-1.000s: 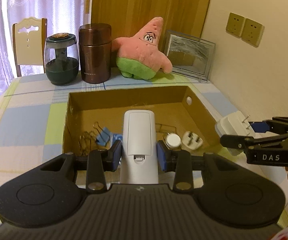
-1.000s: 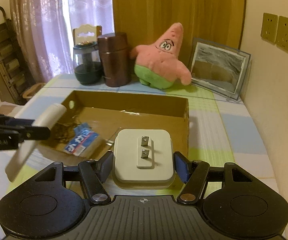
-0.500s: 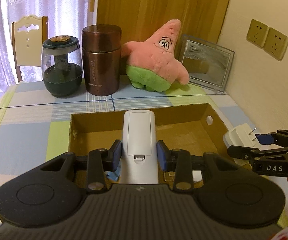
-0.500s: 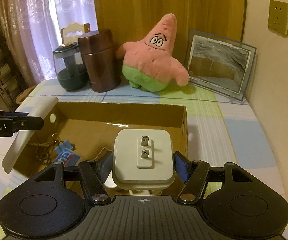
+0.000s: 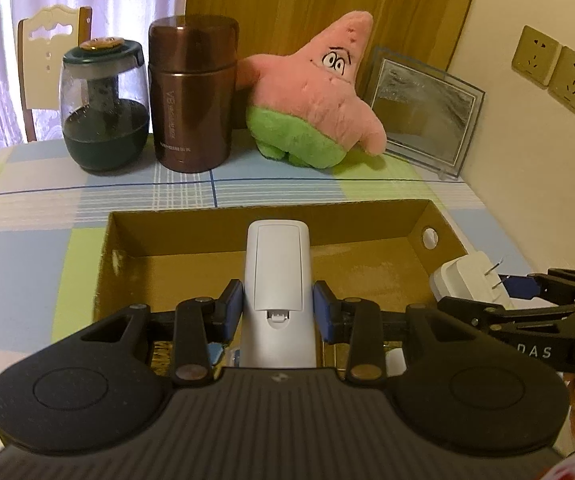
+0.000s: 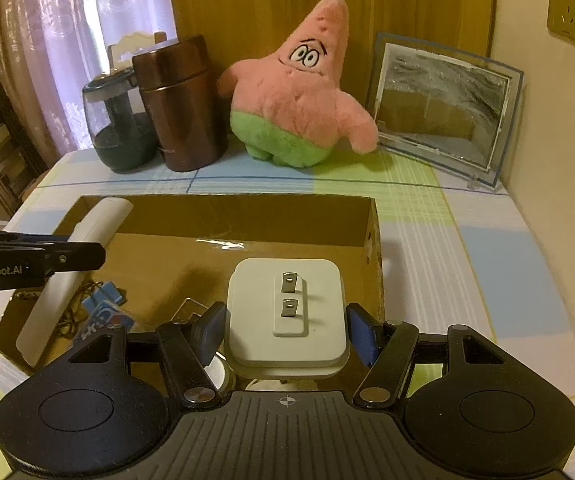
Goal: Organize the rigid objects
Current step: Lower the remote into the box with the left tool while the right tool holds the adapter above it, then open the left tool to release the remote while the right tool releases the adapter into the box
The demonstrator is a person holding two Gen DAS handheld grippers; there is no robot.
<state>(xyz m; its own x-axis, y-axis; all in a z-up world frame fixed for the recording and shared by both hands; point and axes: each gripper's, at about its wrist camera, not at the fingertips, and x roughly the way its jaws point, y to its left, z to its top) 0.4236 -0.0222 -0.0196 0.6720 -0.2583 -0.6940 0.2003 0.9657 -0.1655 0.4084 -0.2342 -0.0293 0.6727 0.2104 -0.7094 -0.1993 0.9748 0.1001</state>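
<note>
My left gripper (image 5: pixel 277 314) is shut on a white remote control (image 5: pixel 277 276), back side up, held over the open cardboard box (image 5: pixel 371 218). My right gripper (image 6: pixel 285 330) is shut on a white plug adapter (image 6: pixel 285 312) with two metal prongs facing up, also above the box (image 6: pixel 223 216). In the right wrist view the remote (image 6: pixel 75 276) and the left gripper's black fingers (image 6: pixel 67 258) show at the left. The left wrist view shows the adapter (image 5: pixel 467 280) at the right. Blue binder clips (image 6: pixel 105 300) and small items lie on the box floor.
Behind the box stand a dark green glass jar (image 5: pixel 103 108), a brown metal canister (image 5: pixel 193 96), a pink star plush toy (image 5: pixel 319 96) and a framed picture (image 5: pixel 423 116). A wall with sockets (image 5: pixel 555 68) runs along the right. A chair (image 5: pixel 51 56) stands behind the table.
Both grippers have moved forward over the box with their objects; the far wall of the box and the things behind it look nearer. The grips are unchanged.
</note>
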